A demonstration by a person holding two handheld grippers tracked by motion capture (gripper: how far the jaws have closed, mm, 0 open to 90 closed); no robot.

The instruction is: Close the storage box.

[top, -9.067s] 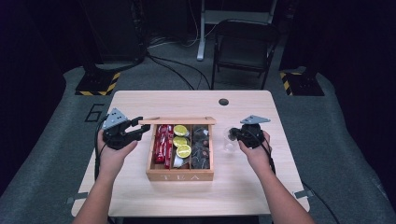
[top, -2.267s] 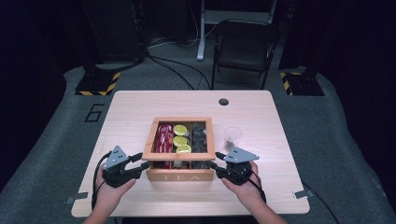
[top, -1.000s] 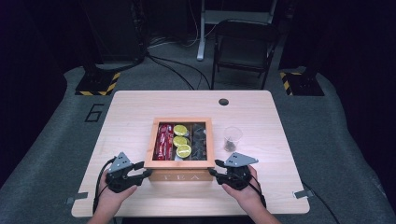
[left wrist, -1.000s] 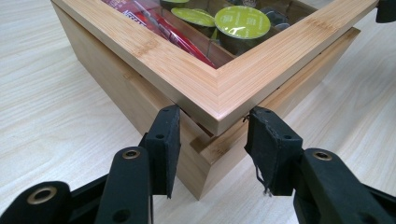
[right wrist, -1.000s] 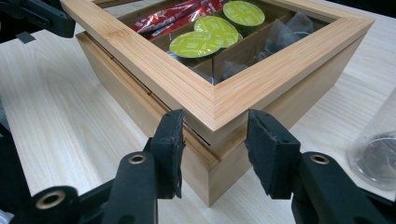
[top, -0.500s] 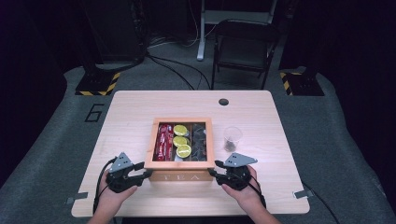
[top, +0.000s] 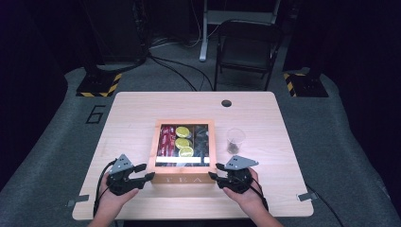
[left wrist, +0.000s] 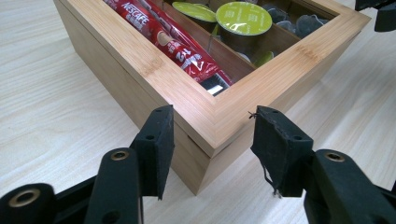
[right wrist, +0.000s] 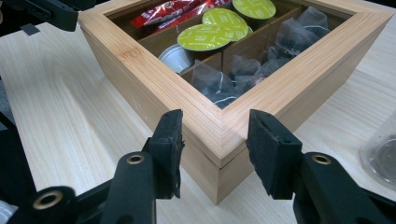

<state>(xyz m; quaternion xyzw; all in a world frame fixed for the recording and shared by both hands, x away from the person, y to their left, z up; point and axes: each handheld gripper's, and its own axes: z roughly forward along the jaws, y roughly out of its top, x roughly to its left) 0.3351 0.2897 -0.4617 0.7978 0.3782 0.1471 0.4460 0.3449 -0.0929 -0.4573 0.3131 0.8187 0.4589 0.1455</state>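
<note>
A wooden tea box (top: 182, 178) marked TEA sits mid-table, with a seam under its top frame (left wrist: 154, 65). Inside lie red Nescafe sachets (left wrist: 159, 32), green-topped capsules (right wrist: 205, 30) and dark tea bags (right wrist: 285, 32). My left gripper (top: 145, 171) is open at the box's near left corner, and in the left gripper view that corner stands between the jaws (left wrist: 212, 135) without touching them. My right gripper (top: 215, 171) is open at the near right corner, which sits the same way between its jaws (right wrist: 215, 135).
A clear glass cup (top: 235, 140) stands just right of the box, also at the right edge of the right gripper view (right wrist: 380, 154). A cable hole (top: 226, 102) marks the table's far side. A folding chair (top: 246, 47) stands beyond the table.
Both hands came down from the box's sides to its near corners. Over the last second they have hardly moved, the jaws only edging in around the corners.
</note>
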